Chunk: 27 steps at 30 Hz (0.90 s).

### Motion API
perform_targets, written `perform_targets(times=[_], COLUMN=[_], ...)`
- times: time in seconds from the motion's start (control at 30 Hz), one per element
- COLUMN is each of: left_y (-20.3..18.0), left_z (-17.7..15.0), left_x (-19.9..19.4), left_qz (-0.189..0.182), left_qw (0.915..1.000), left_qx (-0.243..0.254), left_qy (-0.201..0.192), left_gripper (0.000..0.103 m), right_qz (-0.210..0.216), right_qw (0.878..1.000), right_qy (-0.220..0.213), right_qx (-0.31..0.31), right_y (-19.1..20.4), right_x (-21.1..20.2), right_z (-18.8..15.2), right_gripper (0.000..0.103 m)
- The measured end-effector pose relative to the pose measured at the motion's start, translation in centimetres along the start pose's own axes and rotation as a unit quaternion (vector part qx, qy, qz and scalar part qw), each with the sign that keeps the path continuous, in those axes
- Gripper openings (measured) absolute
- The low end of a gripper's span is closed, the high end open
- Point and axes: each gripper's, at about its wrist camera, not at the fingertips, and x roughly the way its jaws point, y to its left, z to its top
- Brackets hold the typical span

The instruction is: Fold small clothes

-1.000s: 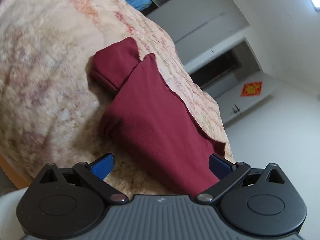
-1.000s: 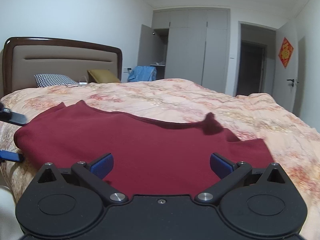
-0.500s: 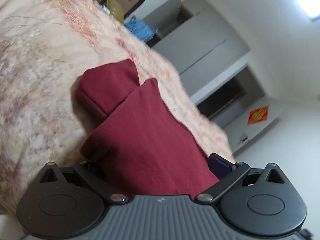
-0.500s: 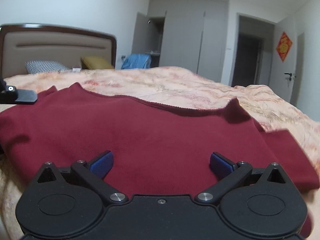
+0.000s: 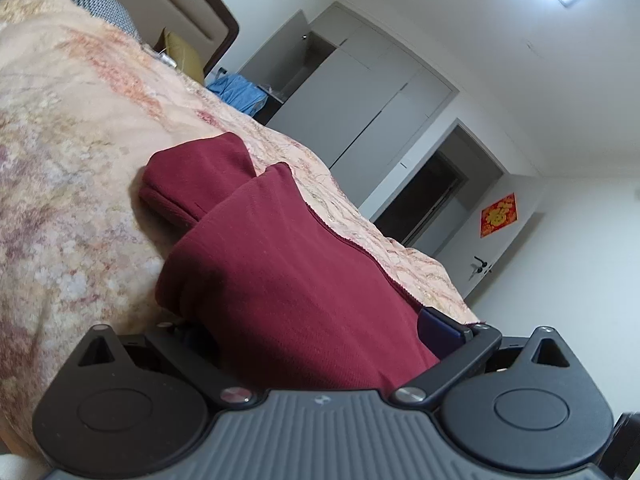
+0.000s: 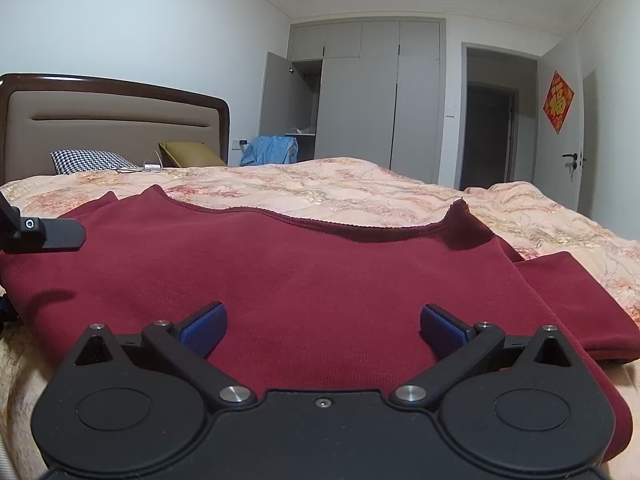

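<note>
Left wrist view: the left claw sits at the near edge of the maroon garment, which lies on the quilted bed. Its jaws are wide apart with the cloth running between them; one blue pad shows against the fabric's right side, while the other is buried under a fold (so a firm pinch cannot be confirmed; it reads as spread around the hem). A sleeve is turned in at the far end.

Right wrist view: the right claw hovers low over the same garment, jaws spread, both blue pads bare and gripping nothing. The neckline faces the headboard, and another sleeve lies out to the right. The other tool's arm shows at the left edge.

My judgement: the step is taking the near hem with both claws to fold it toward the neckline. To do it well, each claw should bite all the layers, not just the top one, at matching points along the hem. Lift evenly, keep the cloth taut between the two, and lay it down straight so the edges line up.
</note>
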Motion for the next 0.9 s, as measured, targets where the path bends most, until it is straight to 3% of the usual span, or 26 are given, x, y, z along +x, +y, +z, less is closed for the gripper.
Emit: perform_targets(times=[0.3,0.7,0.9], left_y=[0.5,3.0,3.9], left_z=[-0.2,0.7,2.5], left_x=[-0.7,-1.0,0.8], left_qz=[-0.014,-0.057,-0.044], left_qw=[0.9998,0.992,0.9877], left_qx=[-0.013,-0.111,-0.149], left_qy=[-0.006,-0.023,-0.019], left_gripper=[0.103,0.103,0.102], right_qz=[-0.002,-0.002,-0.002], right_qw=[1.0,1.0,1.0], right_qy=[-0.001,-0.001,-0.002], right_qx=[-0.001,-0.001,-0.001], right_y=[0.1,0.1,0.1], right_x=[-0.1,-0.1,-0.1], right_z=[0.0,-0.1,-0.1], right_gripper=[0.103,0.103,0.103])
